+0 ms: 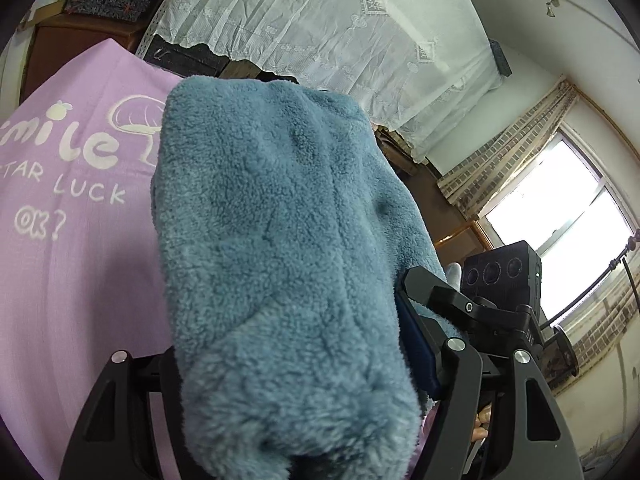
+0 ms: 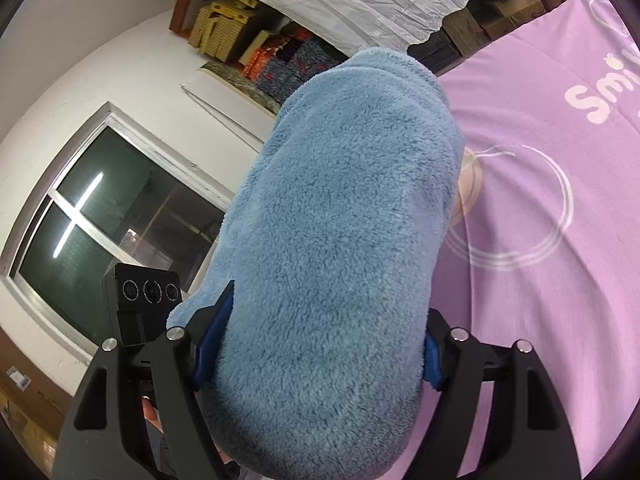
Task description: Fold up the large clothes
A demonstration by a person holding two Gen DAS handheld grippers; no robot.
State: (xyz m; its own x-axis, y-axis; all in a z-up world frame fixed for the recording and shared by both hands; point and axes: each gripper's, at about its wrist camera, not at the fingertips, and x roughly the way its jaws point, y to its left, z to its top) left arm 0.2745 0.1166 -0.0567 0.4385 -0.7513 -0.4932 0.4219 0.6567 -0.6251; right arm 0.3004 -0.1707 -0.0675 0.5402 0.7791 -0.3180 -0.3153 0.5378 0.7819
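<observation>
Left wrist view: lilac printed sheet [image 1: 68, 240] behind, lace curtain [image 1: 320, 20] and bright window [image 1: 560, 208] beyond. Your left gripper [image 1: 296, 376] pinches blue fleece garment [image 1: 280, 240], fabric bunched between pads.

Right wrist view: same lilac sheet [image 2: 540, 240] at right, dark window [image 2: 112, 224] at left. Your right gripper [image 2: 316, 348] clamps fleece garment [image 2: 340, 240], blue pads [image 2: 212, 340] pressed into pile.

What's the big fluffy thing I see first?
A fluffy blue garment fills the middle of both views, bunched between the fingers of the left gripper and the right gripper. Behind it spreads a purple sheet with white lettering.
</observation>
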